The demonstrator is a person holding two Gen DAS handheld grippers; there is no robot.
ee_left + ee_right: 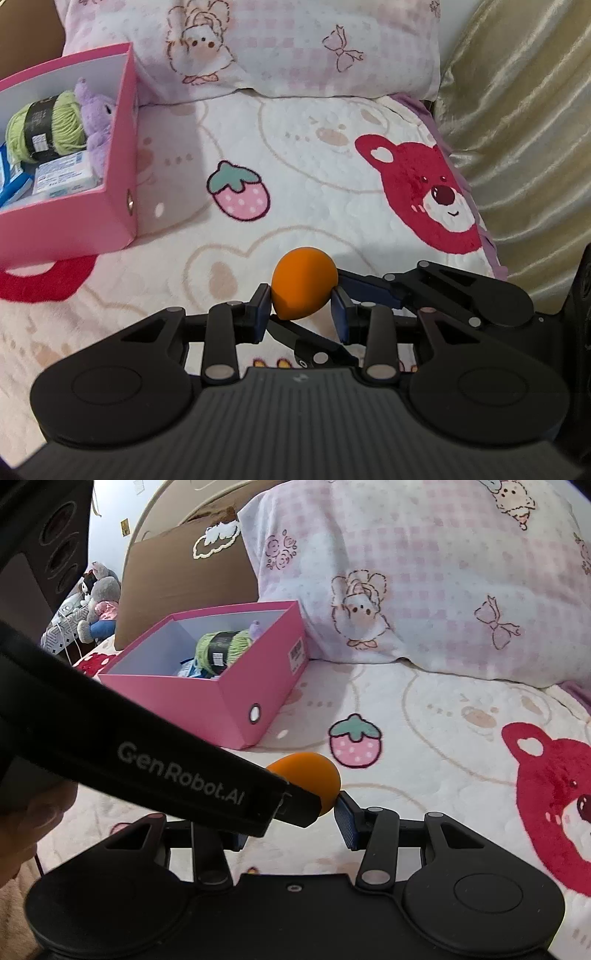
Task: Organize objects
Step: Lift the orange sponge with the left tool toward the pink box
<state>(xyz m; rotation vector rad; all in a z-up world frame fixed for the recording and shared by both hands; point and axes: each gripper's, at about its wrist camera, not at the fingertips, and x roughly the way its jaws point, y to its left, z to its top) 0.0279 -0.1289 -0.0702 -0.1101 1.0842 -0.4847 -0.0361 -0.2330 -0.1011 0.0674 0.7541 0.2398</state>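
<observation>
The left gripper (303, 310) is closed on an orange egg-shaped sponge (303, 286), its blue pads pressing the narrow lower part from both sides while the rounded end stands above the fingertips. The right gripper (295, 818) reaches in from the side, one finger (345, 821) touching the same sponge, the other hidden behind the left gripper's body.

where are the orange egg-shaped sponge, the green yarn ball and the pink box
orange egg-shaped sponge (303, 284), left wrist view, its rounded upper body
green yarn ball (66, 122), left wrist view, bare yarn right of its dark label
pink box (236, 698), right wrist view, its near outer wall
</observation>
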